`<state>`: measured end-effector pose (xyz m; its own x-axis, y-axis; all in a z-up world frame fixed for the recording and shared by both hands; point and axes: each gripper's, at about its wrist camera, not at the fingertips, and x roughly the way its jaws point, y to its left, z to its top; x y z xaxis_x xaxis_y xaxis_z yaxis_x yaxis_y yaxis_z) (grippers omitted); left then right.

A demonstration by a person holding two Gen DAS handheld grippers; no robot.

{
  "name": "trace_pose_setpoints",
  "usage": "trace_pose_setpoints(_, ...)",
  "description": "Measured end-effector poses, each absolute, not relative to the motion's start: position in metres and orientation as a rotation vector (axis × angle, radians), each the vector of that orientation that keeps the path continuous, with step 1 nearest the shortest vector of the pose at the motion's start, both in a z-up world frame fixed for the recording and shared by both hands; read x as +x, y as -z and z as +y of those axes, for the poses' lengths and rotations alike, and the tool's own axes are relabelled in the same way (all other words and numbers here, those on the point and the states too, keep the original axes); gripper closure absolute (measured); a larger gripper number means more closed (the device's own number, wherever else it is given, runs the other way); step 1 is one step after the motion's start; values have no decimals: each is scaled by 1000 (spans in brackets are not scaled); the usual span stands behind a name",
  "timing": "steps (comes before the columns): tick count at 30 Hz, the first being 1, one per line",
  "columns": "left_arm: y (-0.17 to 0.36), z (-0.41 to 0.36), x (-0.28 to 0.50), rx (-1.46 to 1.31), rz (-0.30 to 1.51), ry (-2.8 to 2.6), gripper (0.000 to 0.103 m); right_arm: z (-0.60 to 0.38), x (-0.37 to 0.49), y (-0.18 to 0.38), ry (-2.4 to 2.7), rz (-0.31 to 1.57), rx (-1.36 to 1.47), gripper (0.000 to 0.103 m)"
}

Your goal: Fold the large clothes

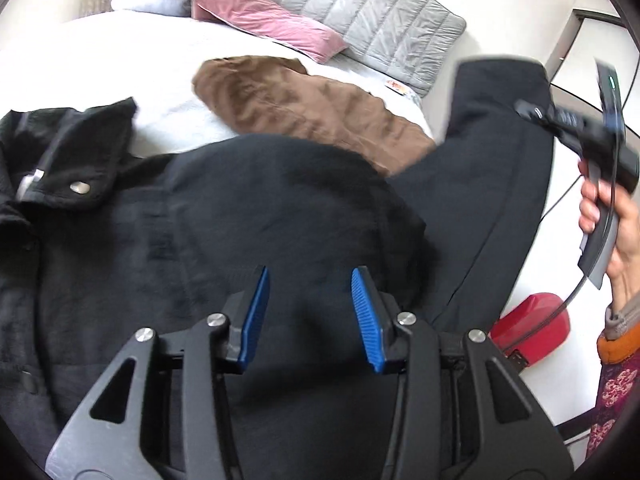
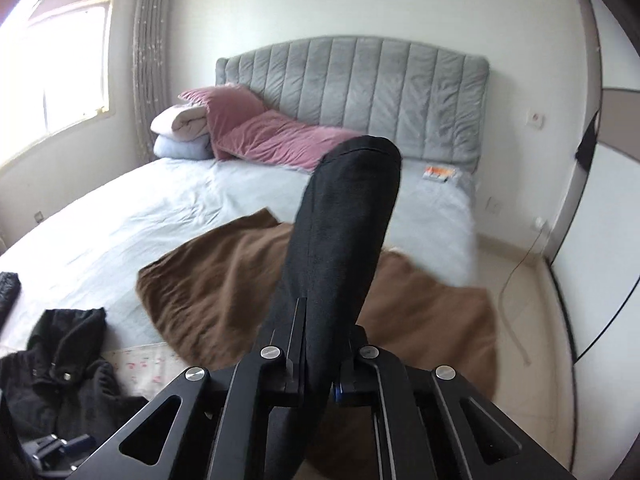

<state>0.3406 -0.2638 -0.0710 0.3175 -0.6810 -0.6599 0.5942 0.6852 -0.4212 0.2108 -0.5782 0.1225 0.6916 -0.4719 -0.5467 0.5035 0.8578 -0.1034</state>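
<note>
- The jaws of the right gripper (image 2: 316, 364) are seen clamped on a sleeve (image 2: 340, 232) of the black coat (image 1: 248, 216), which rises ahead of them, held clear of the bed (image 2: 120, 216).
- The grip appears to sit well down the sleeve rather than at its cuff, so the free end could flop sideways as it is carried over, and the fold could land crooked.
- The jaws of the left gripper (image 1: 310, 316) stand part open with blue pads (image 1: 366, 312) showing; nothing is pressed between them, and they hover over the coat's body.
- Since the body is not pinned, a pull on the sleeve could drag the whole coat along the bed and bunch it rather than fold it.
- The coat is spread at the near edge of the bed, its collar (image 1: 80, 160) with a metal snap toward the left, so a strong drag could slide part of it off that edge.
- A brown garment (image 1: 304, 116) lies just beyond the coat, partly under the raised sleeve; it could be caught beneath the fold if the sleeve is laid too far forward.
- A red object (image 1: 532, 328) lies by the right side of the coat, near the hand (image 1: 612, 232); it could be knocked by the swinging cloth or the cable.
- Both views are blurred, so the exact seam held cannot be told.
</note>
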Motion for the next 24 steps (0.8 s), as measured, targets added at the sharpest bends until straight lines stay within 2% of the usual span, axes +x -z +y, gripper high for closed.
trace_pose_setpoints(4,112,-298,339,-16,1034,799,59,-627,188,-68,673,837,18,93)
trace_pose_setpoints(7,118,-308,327,76,969,770,56,-642,172,-32,690,980,9,85)
trace_pose_setpoints(10,109,-308,328,104,993,781,54,-651,156,-35,714,994,38,66)
trace_pose_setpoints(11,105,-305,331,104,1003,788,52,-652,152,-44,734,971,40,51)
trace_pose_setpoints(12,101,-301,335,103,1004,787,49,-650,150,-54,744,947,27,42)
trace_pose_setpoints(13,95,-296,339,106,993,779,45,-647,150,-62,752,928,4,40)
trace_pose_setpoints(15,86,-287,353,121,955,764,39,-637,153,-82,749,880,-60,30)
trace_pose_setpoints(18,69,-278,377,168,910,749,33,-621,166,-98,673,815,-127,19)
trace_pose_setpoints(20,63,-277,394,214,900,746,33,-605,188,-95,510,809,-158,15)
trace_pose_setpoints(24,60,-281,422,294,902,775,33,-577,248,-47,186,958,-199,14)
